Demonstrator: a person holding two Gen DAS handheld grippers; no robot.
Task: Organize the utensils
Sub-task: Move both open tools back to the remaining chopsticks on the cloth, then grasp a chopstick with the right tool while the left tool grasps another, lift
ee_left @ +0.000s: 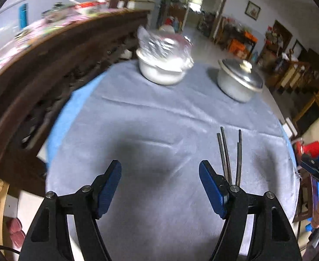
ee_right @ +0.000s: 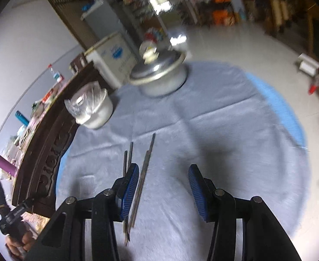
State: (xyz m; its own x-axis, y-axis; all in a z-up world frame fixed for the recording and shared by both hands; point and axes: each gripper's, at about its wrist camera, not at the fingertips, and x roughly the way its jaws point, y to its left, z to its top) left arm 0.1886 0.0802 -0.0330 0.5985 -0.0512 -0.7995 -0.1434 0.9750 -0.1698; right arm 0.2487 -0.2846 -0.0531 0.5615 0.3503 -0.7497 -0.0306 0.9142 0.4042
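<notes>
Two containers stand at the far side of the counter [ee_left: 137,119], which is draped in a grey cloth over a blue one. One is a white bowl [ee_left: 159,69] with crinkled clear plastic bunched in and over its mouth; what lies under the plastic cannot be made out. The other is a metal pot [ee_left: 237,84] shut by a domed lid with a pale knob, so its contents are hidden. They sit apart from each other, the bowl nearer a dark carved wooden sideboard [ee_left: 50,71] that runs beside the counter and carries blurred clutter on top.

Nearer, four thin dark chopsticks [ee_left: 226,152] lie flat on the cloth, roughly side by side and pointing toward the pot. In the left wrist view they lie just right of the left tongs [ee_left: 160,174], partly hidden behind the right finger. Those tongs are spread wide with only cloth between the blue pads.

The right tongs [ee_right: 163,178] are also spread, pinching nothing. In their view one pair of chopsticks lies just inside the left pad and the others run behind that finger; whether the pad touches them is probably not decidable through the blur. A hand [ee_right: 18,243] gripping the other tool shows at the lower left edge.
</notes>
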